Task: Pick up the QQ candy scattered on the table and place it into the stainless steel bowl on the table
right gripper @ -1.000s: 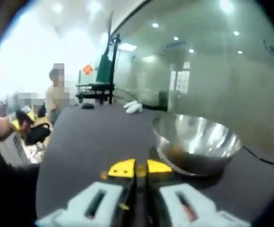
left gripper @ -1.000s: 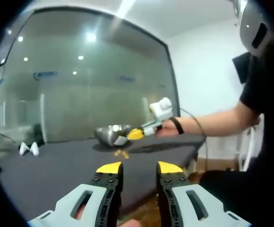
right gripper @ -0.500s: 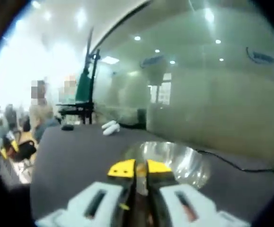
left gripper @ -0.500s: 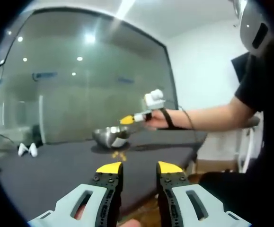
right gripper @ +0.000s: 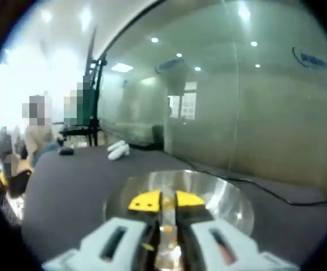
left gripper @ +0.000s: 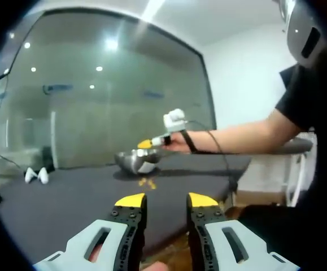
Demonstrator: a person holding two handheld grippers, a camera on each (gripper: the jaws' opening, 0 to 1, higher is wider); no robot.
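Over the shiny stainless steel bowl [right gripper: 208,195] on the dark grey bench [left gripper: 67,197], the right gripper [right gripper: 166,200] hangs with its yellow-tipped jaws pressed nearly together; whether a candy sits between them, I cannot tell. In the left gripper view that gripper [left gripper: 146,144] is above the bowl [left gripper: 137,161]. A small cluster of yellow QQ candy [left gripper: 147,182] lies on the bench just beside the bowl. The left gripper [left gripper: 166,200] hovers well back, jaws apart, nothing between them.
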